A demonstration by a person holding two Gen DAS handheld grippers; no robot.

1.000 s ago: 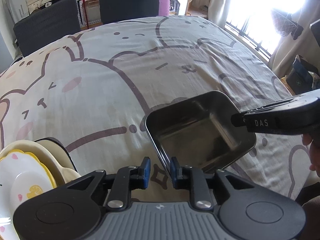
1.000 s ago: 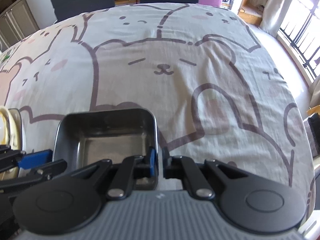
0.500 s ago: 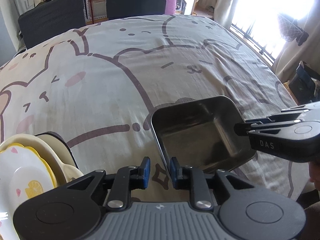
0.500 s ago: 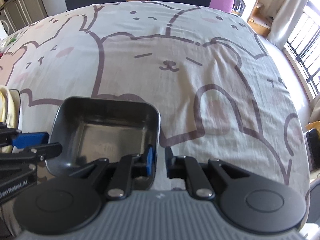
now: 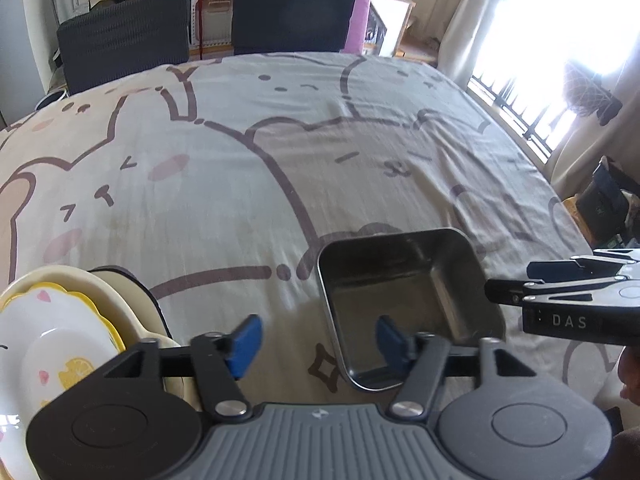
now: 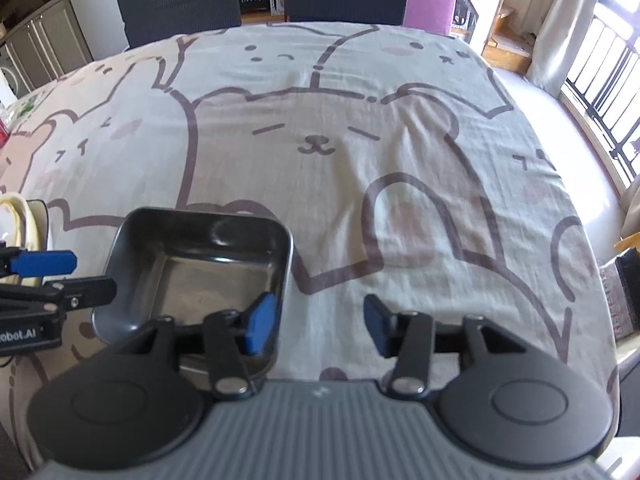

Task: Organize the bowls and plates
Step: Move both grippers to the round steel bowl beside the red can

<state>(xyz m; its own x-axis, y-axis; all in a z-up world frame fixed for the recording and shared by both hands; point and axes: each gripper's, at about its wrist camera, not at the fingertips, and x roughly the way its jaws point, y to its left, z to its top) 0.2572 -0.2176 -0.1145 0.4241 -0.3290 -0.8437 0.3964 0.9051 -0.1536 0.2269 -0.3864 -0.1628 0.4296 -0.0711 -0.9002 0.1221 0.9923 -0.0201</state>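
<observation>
Metal tray [image 5: 404, 300], square with rounded corners and dark inside, sits flat on the cartoon-bear tablecloth [image 5: 280, 168]. In the left wrist view it lies in the lower right of the frame; in the right wrist view it [image 6: 200, 264] lies in the lower left.

The left gripper [image 5: 318, 338] fills the bottom of its own view with its jaws spread wide and nothing between them. One blue pad [image 5: 246, 338] hangs over bare cloth to the left of the tray, and the other blue pad [image 5: 392, 338] sits over the tray's near left corner, so the rim lies between the two pads. Whether the pad touches the metal cannot be told.

The right gripper [image 6: 318, 322] is also spread wide and holds nothing. Its left pad [image 6: 260, 322] is over the tray's near right corner, its right pad over cloth.

Each gripper shows in the other's view as a dark shape at the frame edge, just beside the tray.

A stack of plates [image 5: 60, 344], white and yellow with small fruit and heart prints, sits at the lower left of the left wrist view, well apart from the tray.

Dark chairs [image 5: 124, 32] stand at the top of the frame behind the table. A bright window [image 5: 560, 40] fills the upper right.
</observation>
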